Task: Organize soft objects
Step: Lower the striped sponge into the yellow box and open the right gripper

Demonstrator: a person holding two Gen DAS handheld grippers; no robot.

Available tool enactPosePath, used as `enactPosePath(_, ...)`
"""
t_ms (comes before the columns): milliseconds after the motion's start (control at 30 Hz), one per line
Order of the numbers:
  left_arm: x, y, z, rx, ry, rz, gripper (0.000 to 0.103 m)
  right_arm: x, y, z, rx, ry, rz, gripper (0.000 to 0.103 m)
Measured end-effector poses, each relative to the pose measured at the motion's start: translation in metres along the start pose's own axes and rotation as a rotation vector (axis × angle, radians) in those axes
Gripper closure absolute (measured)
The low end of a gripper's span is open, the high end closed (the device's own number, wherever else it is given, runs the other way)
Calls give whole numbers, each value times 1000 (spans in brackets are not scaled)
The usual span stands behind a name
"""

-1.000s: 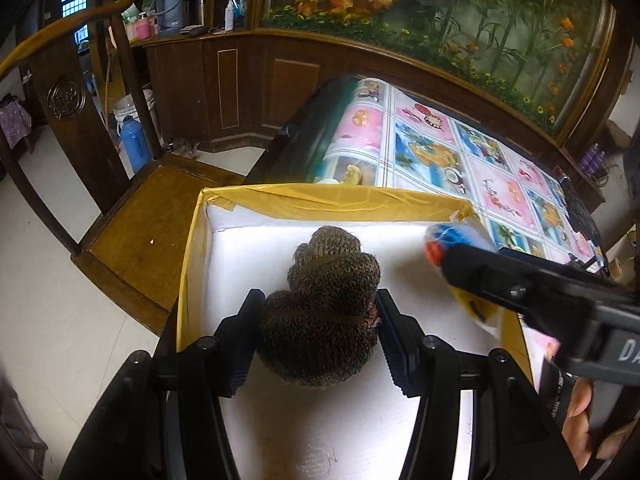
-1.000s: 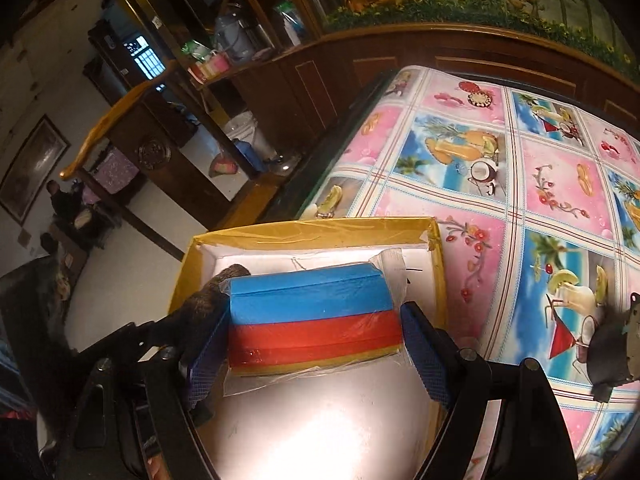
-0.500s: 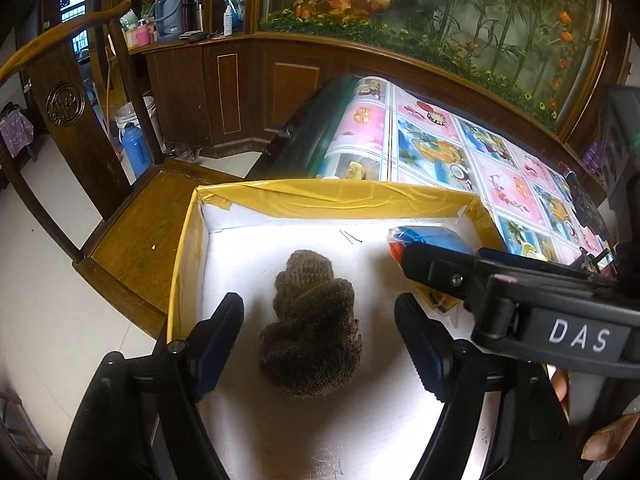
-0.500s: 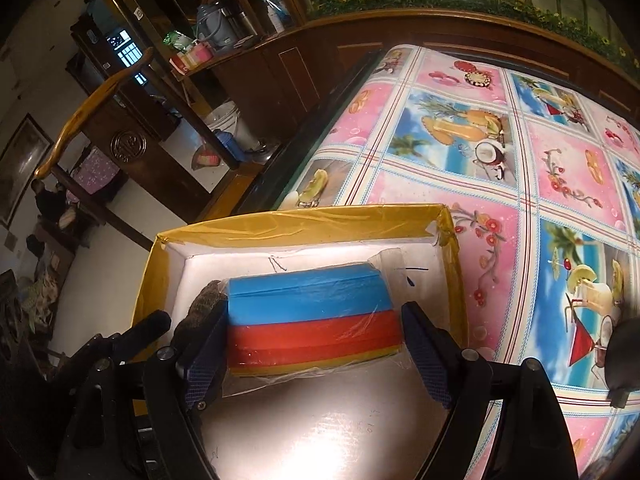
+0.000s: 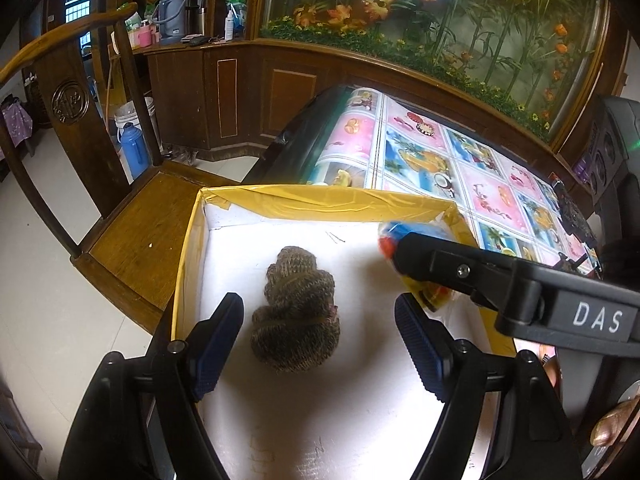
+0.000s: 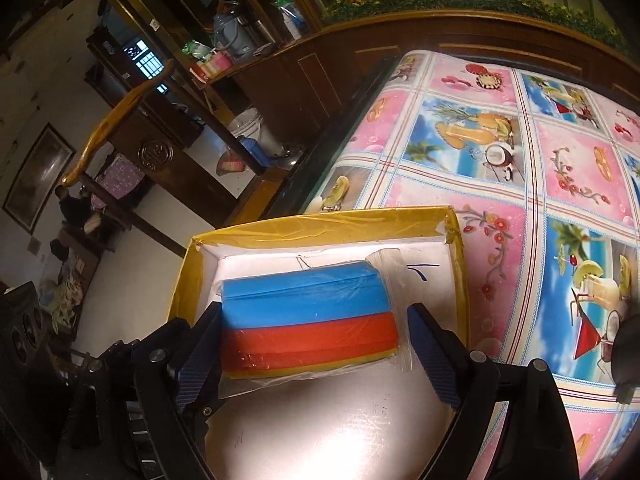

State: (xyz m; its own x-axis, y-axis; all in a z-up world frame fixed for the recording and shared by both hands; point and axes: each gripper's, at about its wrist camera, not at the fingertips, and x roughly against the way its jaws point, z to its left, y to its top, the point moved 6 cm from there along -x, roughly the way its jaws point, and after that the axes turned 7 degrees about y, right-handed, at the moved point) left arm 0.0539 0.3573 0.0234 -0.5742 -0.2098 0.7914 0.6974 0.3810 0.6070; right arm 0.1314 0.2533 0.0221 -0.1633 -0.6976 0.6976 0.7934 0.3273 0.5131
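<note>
Step in hand: judged to be placing the plastic-wrapped stack of blue, red and yellow sponges [image 6: 310, 322] into the yellow-rimmed cardboard box with a white floor [image 5: 320, 200].
Left gripper [image 5: 319, 346]: jaws spread wide, nothing between them; it hovers over the box floor with the brown knitted bundle [image 5: 298, 312] lying free between the pads, touching neither.
Right gripper [image 6: 314, 354]: jaws drawn in on the sponge stack; the blue ribbed pads [image 6: 200, 354] meet its two ends and the loose wrap bulges past the right pad.
Sponge stack position: over the box, towards its right wall, in the right wrist view. Whether its underside touches the floor cannot be told.
Knitted bundle position: on the box floor, left of centre, well apart from the stack.
Box position: on the fruit-print pink and blue tablecloth [image 6: 540, 140], at the table edge above a wooden chair [image 5: 132, 236].
Procedure: lower until the stack bears on the floor, then part the jaws slowly.
Clearance: keep the stack off the right wall and beside the bundle, not on top of it.
Caution: the slack wrap may cling to a pad; lift straight up after release.
Arm spacing: the right gripper crosses just in front of the left one; move one at a time.
</note>
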Motion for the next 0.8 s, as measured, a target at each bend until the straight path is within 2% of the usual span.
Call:
enactPosePath(267,4,-2,4,12,-2,-2,25,9,-3,-2,7,5,-11,8)
enactPosePath(367,7,-3,5,15,-9,-3,25,24,-5,-4,-22,56,-32,8)
enactPosePath(567,34,-14,-5,-3,-54,-37,25,78,-29,-9,-17,126,-82,8)
enactPosePath(800,84,-44,-49,-70,-174,-108,25,161,-86,-34,2,157,-156,8)
